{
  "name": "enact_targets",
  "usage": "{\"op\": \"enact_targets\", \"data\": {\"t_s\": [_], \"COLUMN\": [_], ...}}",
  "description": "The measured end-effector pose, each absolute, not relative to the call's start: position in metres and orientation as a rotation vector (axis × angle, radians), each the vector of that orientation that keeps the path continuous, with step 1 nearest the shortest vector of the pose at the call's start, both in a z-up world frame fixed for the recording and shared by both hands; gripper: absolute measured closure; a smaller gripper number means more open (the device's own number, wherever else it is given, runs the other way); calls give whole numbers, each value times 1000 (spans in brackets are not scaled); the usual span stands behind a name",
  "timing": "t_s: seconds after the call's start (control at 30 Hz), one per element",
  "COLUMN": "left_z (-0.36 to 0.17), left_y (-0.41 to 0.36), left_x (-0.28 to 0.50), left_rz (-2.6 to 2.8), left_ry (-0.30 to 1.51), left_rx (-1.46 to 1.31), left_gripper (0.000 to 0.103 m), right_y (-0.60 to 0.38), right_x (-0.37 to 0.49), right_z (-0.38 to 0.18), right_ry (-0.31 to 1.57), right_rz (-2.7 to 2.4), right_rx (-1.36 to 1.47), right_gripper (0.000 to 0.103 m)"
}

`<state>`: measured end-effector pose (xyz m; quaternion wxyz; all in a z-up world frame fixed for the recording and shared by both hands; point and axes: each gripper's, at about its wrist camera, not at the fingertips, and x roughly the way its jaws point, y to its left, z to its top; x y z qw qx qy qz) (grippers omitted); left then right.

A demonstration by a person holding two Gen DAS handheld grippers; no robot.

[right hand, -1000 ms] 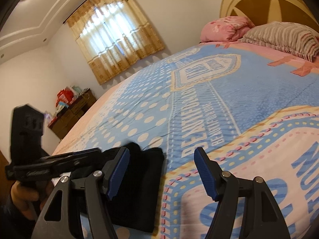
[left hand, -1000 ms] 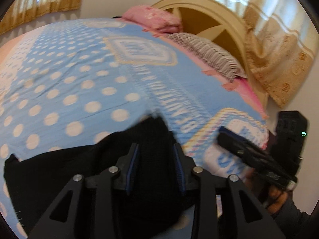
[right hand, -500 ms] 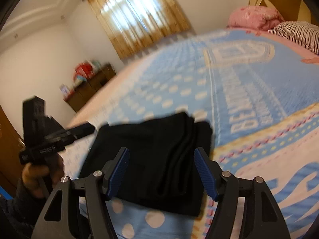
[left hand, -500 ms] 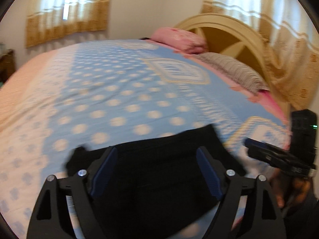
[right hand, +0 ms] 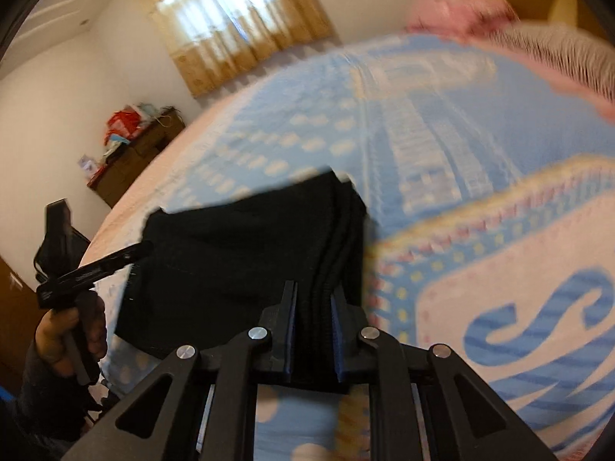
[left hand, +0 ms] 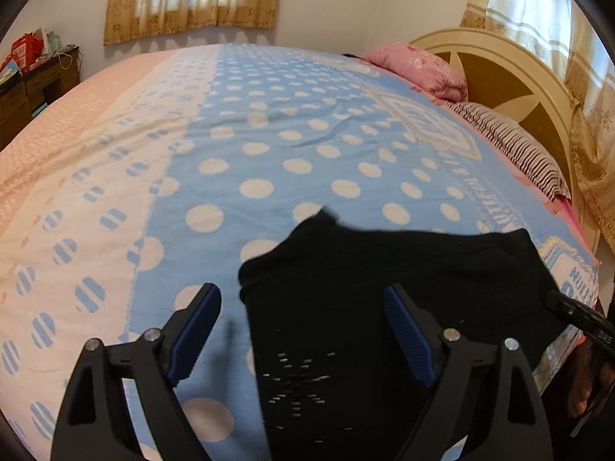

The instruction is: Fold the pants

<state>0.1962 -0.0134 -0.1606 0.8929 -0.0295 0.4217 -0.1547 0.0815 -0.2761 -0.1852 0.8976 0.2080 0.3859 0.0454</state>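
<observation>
The black pants (left hand: pixel 388 292) lie folded in a compact stack on the blue polka-dot bedspread near the front edge of the bed. My left gripper (left hand: pixel 303 336) is open and empty, its blue pads spread over the pants' left edge. In the right wrist view the pants (right hand: pixel 230 269) show as a black stack with layered folds on its right side. My right gripper (right hand: pixel 313 299) is shut on that folded right edge. The left gripper also shows in the right wrist view (right hand: pixel 96 265), held in a hand at the left.
A pink pillow (left hand: pixel 419 71) and a striped pillow (left hand: pixel 515 146) lie at the cream headboard (left hand: pixel 511 73) at the right. A dark wooden dresser (left hand: pixel 27 88) with clutter stands far left. Curtained windows line the walls. The bedspread (left hand: pixel 269 146) stretches wide beyond the pants.
My left gripper let go of the pants, opened and drew back to the left. My right gripper moved in and shut on the stack's folded right edge.
</observation>
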Motion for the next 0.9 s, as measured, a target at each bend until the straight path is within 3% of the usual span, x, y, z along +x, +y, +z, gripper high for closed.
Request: {"op": "enact_targets", "data": {"t_s": [0.03, 0.1, 0.13, 0.17, 0.4, 0.47, 0.6, 0.9], "left_z": [-163, -167, -168, -168, -160, -158, -164, -169], "left_y": [-12, -12, -12, -11, -8, -8, -12, -10], "left_x": [195, 194, 194, 192, 196, 199, 210, 211], "left_rz": [-322, -321, -323, -320, -292, -285, -253, -257], "left_ry": [879, 885, 888, 885, 854, 842, 852, 874], "left_rx": [-62, -66, -64, -56, -30, -28, 35, 32], "left_gripper": [13, 12, 12, 12, 11, 11, 2, 0], "right_y": [-278, -280, -281, -283, -258, -247, -253, -270], "right_x": [83, 81, 79, 77, 100, 119, 153, 135], "right_z": [-187, -180, -175, -169, -125, -130, -165, -166], "right_ry": [812, 795, 787, 764, 628, 664, 801, 764], "right_rz": [107, 99, 69, 27, 207, 262, 150, 172], "right_rx": [435, 423, 404, 381, 314, 310, 317, 397], "right_gripper": [86, 72, 53, 45, 45, 45, 45, 45]}}
